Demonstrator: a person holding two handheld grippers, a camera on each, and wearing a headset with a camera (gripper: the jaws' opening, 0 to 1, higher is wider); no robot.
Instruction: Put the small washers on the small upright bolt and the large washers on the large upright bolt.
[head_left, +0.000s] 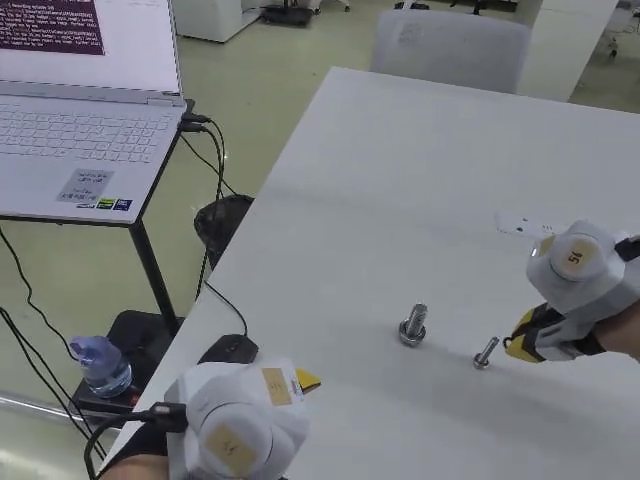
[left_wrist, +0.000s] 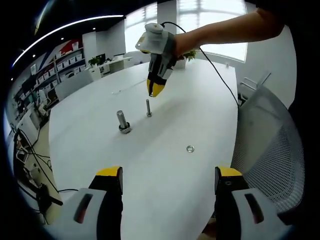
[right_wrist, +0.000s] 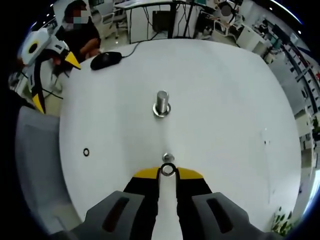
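Idling left tongs (left_wrist: 169, 175): your left tongs are spread wide and empty, low over the bench (head_left: 420, 180) and well apart from both bolts.
Loose washer (left_wrist: 190, 148): it lies flat ahead of the left tongs, a little to their right. It is nearer to them than to your other hand. Its size is too small to tell.
Large bolt (left_wrist: 122, 121): it stands upright beyond the loose washer and to the left of it from the left tongs. A ring appears to sit at its foot.
Small bolt (head_left: 486, 351): it stands upright with its long axis vertical, just off the tips of the right tongs. The large bolt is in line behind it.
Right tongs (right_wrist: 168, 172): they are clenched on the held washer (right_wrist: 168, 170), pinched at the very tips, with the bolt's top showing just past the ring. You cannot tell whether the two touch.
Coming move: likely centre the ring's hole over the small bolt's top, then come down along the shaft and release.
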